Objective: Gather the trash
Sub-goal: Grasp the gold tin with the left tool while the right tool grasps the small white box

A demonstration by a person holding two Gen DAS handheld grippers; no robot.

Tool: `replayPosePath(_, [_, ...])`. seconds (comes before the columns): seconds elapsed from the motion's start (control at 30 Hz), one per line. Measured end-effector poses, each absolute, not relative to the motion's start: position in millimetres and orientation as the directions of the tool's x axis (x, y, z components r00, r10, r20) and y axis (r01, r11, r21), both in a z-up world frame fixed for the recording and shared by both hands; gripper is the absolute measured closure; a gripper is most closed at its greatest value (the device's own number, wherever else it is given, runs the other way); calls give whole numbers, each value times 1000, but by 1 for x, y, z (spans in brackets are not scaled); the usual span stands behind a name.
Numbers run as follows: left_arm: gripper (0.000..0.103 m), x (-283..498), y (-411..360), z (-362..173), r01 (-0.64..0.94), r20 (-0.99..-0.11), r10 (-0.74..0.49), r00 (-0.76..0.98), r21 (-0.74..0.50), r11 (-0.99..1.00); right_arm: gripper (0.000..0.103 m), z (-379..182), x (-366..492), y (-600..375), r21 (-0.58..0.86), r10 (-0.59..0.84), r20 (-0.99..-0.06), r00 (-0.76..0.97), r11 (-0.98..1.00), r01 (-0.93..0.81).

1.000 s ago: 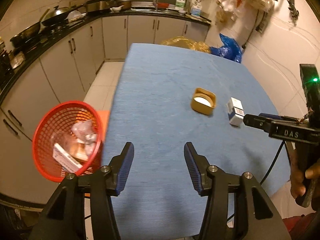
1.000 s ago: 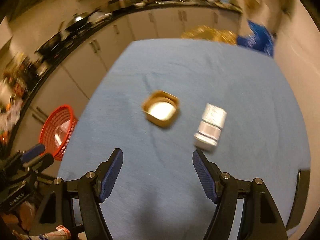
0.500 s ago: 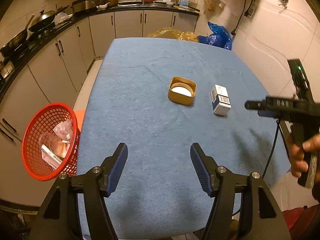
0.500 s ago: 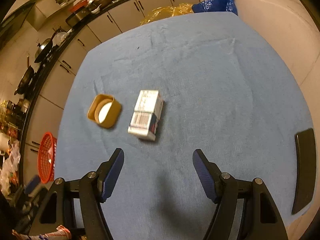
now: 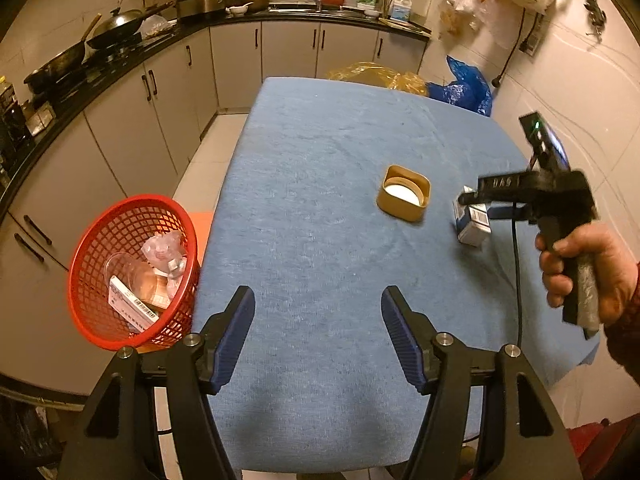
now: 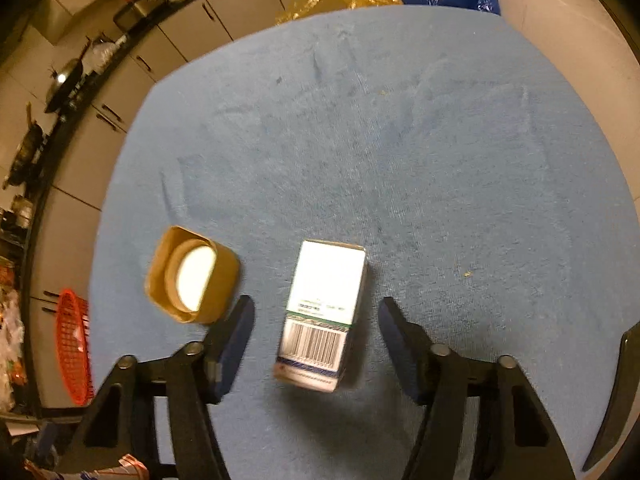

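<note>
Right gripper [image 6: 316,320] has descended over the carton [image 6: 320,316], jaws closing (pads not touching); left gripper [image 5: 318,320] spread above bare tablecloth [image 5: 320,152].

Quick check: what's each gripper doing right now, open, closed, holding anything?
Left gripper: open, nothing held, over the blue table.
Right gripper: closing around the small carton, fingers not yet touching it.

A wok [image 5: 116,26] sits on the black counter [image 5: 80,76] at upper left; a blue bag [image 5: 464,88] lies beyond the blue-clothed table [image 5: 320,184], upper right.
</note>
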State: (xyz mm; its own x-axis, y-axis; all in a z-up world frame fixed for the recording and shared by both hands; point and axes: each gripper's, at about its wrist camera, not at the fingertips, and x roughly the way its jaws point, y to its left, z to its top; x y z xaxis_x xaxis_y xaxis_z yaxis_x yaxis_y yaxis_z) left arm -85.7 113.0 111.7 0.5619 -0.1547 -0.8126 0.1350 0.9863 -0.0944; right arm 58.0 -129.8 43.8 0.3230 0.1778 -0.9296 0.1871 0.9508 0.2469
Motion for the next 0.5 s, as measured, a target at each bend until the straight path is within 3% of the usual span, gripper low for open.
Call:
replayPosePath(0.03, [38, -84, 112, 112, 132, -813, -156, 561, -99, 986, 59, 41, 58, -128, 244, 181, -933, 310, 953, 178])
replayPosePath(0.13, [38, -72, 105, 112, 134, -815, -176, 553, -121, 984, 62, 41, 49, -130, 254, 197, -930, 310, 955, 155])
replayPosePath(0.5, [38, 4, 57, 86, 109, -839, -261, 477, -238, 965, 63, 72, 1, -161, 289, 238, -903, 358, 952, 97])
